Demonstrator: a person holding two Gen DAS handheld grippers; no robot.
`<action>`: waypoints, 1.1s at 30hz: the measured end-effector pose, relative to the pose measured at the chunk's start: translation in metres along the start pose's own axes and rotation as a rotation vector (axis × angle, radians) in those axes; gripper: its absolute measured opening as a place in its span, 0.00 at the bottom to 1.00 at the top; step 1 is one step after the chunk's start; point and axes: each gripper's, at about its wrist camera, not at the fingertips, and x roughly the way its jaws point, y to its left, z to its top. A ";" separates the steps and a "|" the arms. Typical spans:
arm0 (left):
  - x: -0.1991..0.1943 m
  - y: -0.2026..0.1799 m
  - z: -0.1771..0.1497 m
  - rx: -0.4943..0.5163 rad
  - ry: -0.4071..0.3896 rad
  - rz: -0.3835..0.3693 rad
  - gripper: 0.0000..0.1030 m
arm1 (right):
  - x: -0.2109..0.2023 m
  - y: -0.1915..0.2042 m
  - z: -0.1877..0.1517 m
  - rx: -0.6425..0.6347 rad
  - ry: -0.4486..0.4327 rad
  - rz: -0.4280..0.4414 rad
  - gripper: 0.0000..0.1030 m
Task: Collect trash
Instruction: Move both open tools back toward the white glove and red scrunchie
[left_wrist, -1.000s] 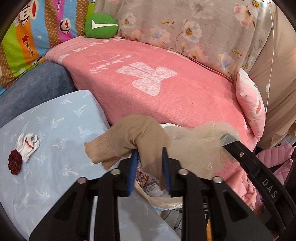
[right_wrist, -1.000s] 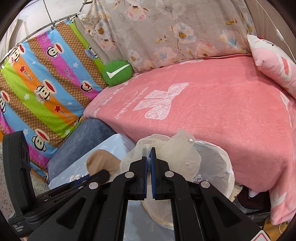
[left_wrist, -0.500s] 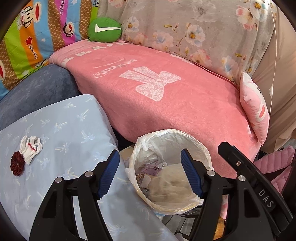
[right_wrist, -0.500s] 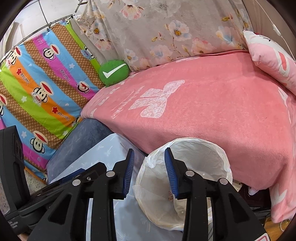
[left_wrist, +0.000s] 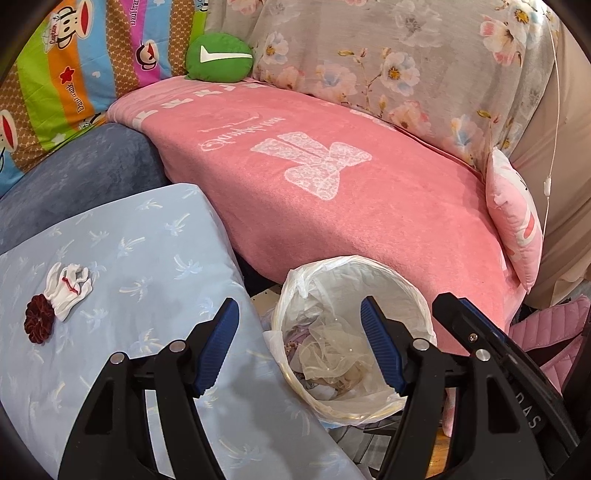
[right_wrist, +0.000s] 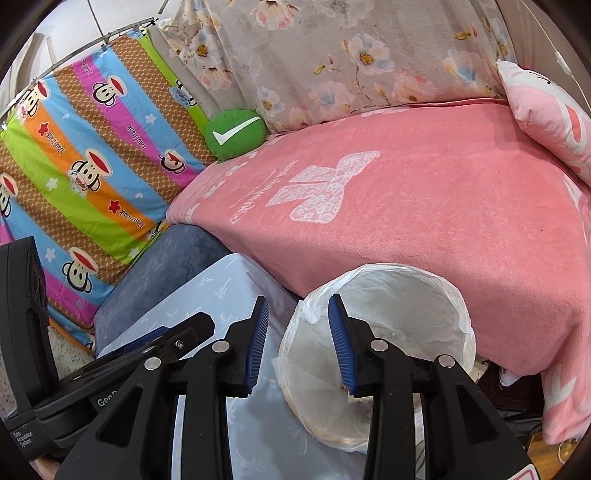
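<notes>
Trash (left_wrist: 328, 354) lies in the lined bin (left_wrist: 417, 295) beside the pink bed (left_wrist: 369, 229).
Both tools, left (left_wrist: 299, 347) and right (right_wrist: 297, 343), gape wide and empty above it; two scraps (left_wrist: 55, 299), perhaps cloth, sit on the blue worktop (left_wrist: 147, 258).

A sofa under a pink blanket (left_wrist: 332, 206) is filling the room's middle, a grey floral cloth (left_wrist: 406, 62) is draping its back, a striped monkey-print sheet (right_wrist: 85, 166) is hanging at left, and a green check-mark cushion (left_wrist: 219, 57) is sitting in the corner.
</notes>
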 end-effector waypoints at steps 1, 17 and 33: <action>0.000 0.001 -0.001 -0.002 0.000 0.002 0.63 | 0.001 0.001 -0.001 -0.003 0.004 0.000 0.34; -0.004 0.048 -0.013 -0.083 0.010 0.055 0.63 | 0.022 0.035 -0.024 -0.080 0.076 0.017 0.34; -0.016 0.132 -0.034 -0.235 0.021 0.141 0.63 | 0.052 0.099 -0.050 -0.191 0.150 0.077 0.34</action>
